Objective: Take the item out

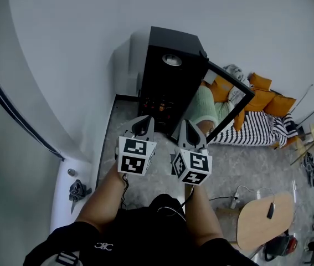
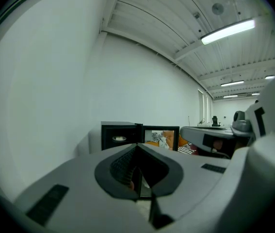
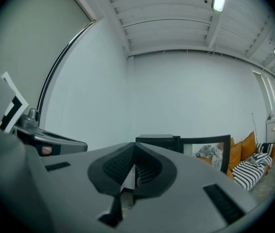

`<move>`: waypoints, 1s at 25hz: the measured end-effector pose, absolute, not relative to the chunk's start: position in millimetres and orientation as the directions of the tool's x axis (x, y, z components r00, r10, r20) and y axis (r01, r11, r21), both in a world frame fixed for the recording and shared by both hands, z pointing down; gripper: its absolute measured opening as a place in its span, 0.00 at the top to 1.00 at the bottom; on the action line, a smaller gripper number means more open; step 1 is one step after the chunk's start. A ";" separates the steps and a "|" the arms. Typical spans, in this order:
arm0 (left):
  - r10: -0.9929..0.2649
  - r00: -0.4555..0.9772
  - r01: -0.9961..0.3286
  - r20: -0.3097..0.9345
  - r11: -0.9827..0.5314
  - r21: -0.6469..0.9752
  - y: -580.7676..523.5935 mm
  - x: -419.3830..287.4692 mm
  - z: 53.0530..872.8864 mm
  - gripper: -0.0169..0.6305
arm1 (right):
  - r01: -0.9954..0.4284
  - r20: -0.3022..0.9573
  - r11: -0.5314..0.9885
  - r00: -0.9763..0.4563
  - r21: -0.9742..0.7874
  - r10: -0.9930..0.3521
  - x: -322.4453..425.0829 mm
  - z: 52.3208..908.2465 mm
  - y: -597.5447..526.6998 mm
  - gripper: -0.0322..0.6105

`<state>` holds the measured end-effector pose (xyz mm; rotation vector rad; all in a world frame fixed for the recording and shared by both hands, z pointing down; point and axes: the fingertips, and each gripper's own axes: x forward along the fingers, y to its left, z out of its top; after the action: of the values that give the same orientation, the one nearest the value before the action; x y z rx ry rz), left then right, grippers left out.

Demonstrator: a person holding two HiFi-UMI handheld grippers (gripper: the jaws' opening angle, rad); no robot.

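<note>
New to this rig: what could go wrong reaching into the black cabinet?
Both the left gripper and right gripper are shut and empty; pushed in like that, they may shove what is inside the cabinet rather than grasp it. The open door juts out on the right, so the right gripper might clip its frame.

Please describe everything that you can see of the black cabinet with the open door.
The black cabinet stands upright on the grey floor, near the white wall. Its black-framed glass door is swung wide open, toward the cushions. A round pale object lies on its top. Inside, reddish glints show; the contents cannot be made out.
</note>
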<state>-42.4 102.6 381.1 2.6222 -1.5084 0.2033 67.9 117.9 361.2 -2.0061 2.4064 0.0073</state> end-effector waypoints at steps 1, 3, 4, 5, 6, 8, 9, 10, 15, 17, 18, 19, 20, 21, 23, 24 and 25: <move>-0.851 0.497 -0.865 0.171 -0.502 0.018 103.9 -43.1 381.6 0.98 | -0.984 -0.009 0.177 -0.177 -0.005 -0.984 68.3 361.9 117.7 0.94; -0.852 0.498 -0.864 0.164 -0.503 0.007 104.4 -44.7 380.6 0.98 | -0.985 -0.010 0.171 -0.171 -0.014 -0.985 69.1 361.6 114.9 0.94; -0.852 0.500 -0.864 0.154 -0.504 0.011 104.0 -46.0 378.8 0.98 | -0.986 -0.013 0.168 -0.168 -0.012 -0.986 68.7 360.9 112.8 0.94; -0.853 0.503 -0.863 0.142 -0.505 0.019 103.2 -47.5 376.4 0.98 | -0.987 -0.018 0.162 -0.162 -0.002 -0.987 67.8 360.1 110.9 0.94; -0.853 0.506 -0.862 0.129 -0.507 0.027 101.6 -48.7 373.5 0.98 | -0.988 -0.026 0.157 -0.157 0.011 -0.987 66.5 359.1 108.7 0.94; -0.854 0.508 -0.860 0.112 -0.509 0.026 95.5 -48.9 368.0 0.98 | -0.988 -0.040 0.153 -0.154 0.022 -0.987 63.9 357.3 102.9 0.94; -0.854 0.509 -0.860 0.110 -0.510 0.016 91.9 -48.1 366.3 0.98 | -0.988 -0.043 0.156 -0.156 0.020 -0.987 63.1 357.3 99.5 0.94; -0.854 0.508 -0.860 0.110 -0.511 0.006 88.2 -47.0 365.7 0.98 | -0.987 -0.044 0.158 -0.159 0.017 -0.986 62.8 357.7 95.8 0.94; -0.858 0.500 -0.861 0.119 -0.507 -0.042 64.2 -39.6 370.8 0.98 | -0.986 -0.054 0.164 -0.164 -0.007 -0.985 69.4 360.8 67.6 0.94; -0.862 0.491 -0.864 0.125 -0.501 -0.057 52.0 -37.1 373.5 0.98 | -0.985 -0.050 0.168 -0.167 -0.024 -0.985 72.7 363.8 51.8 0.94; -0.864 0.487 -0.866 0.126 -0.497 -0.059 43.6 -35.9 373.8 0.98 | -0.984 -0.050 0.174 -0.172 -0.028 -0.984 73.3 364.7 41.9 0.94; -0.866 0.483 -0.868 0.127 -0.493 -0.059 33.8 -34.6 374.0 0.98 | -0.983 -0.049 0.181 -0.179 -0.030 -0.983 73.6 365.7 30.9 0.94; -0.869 0.478 -0.871 0.127 -0.488 -0.062 22.8 -33.1 374.8 0.98 | -0.981 -0.047 0.189 -0.188 -0.032 -0.981 74.1 367.4 19.1 0.94; -0.873 0.471 -0.874 0.128 -0.482 -0.067 10.9 -31.4 376.2 0.98 | -0.980 -0.043 0.198 -0.196 -0.034 -0.980 74.9 369.8 6.9 0.94; -0.878 0.459 -0.879 0.133 -0.471 -0.078 -14.1 -27.6 380.9 0.98 | -0.976 -0.033 0.213 -0.211 -0.038 -0.977 77.9 375.5 -17.3 0.94; -0.880 0.456 -0.880 0.137 -0.469 -0.082 -25.9 -25.1 383.3 0.98 | -0.976 -0.028 0.216 -0.215 -0.040 -0.976 81.1 378.0 -28.6 0.94; -0.880 0.454 -0.880 0.140 -0.467 -0.082 -36.9 -22.2 385.2 0.98 | -0.975 -0.025 0.217 -0.216 -0.045 -0.976 85.9 379.9 -39.9 0.94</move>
<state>-22.2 -36.9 385.2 2.6773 -1.6203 0.2554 85.9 -39.9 379.9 -1.9365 2.4129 -0.0306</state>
